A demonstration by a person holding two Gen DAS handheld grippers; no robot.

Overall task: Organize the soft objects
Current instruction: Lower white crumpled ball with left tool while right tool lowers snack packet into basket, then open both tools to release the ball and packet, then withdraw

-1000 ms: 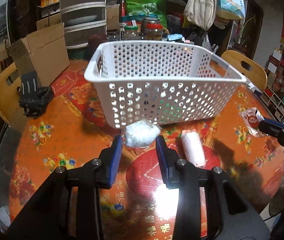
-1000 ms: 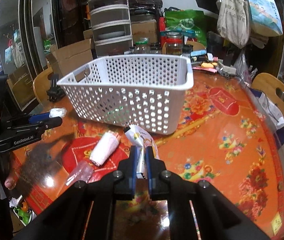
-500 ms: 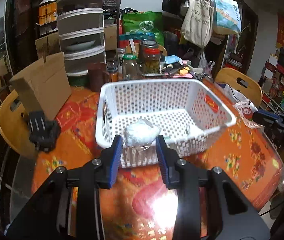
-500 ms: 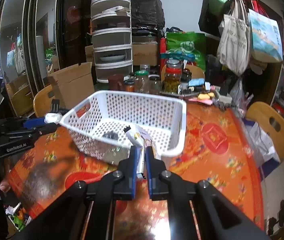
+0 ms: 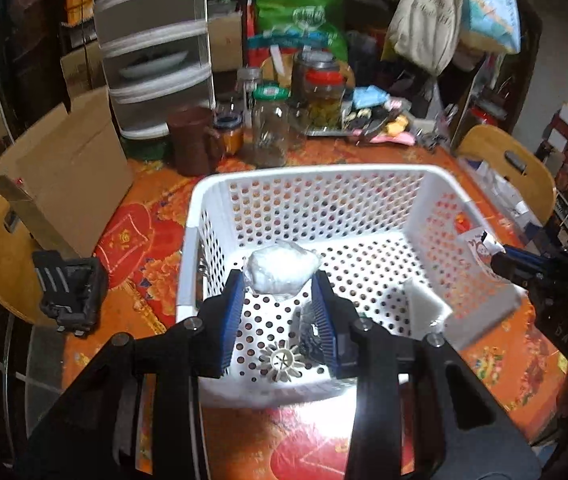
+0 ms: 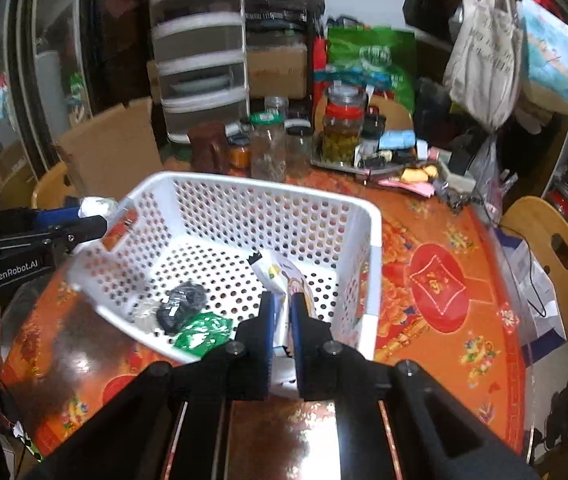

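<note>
Left wrist: L gripper (image 5: 279, 286) pinches white, crinkly, prob. plastic-wrapped wad (image 5: 281, 266); above basket (image 5: 364, 170).

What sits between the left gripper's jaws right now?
In the left wrist view, a white soft bundle wrapped in clear plastic sits between the left gripper jaws, above the white basket.

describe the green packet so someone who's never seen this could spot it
Find the white perforated basket on the orange table. The green packet lies flat on its floor at the near corner, beside a dark bundle: the only bright green thing inside.
</note>
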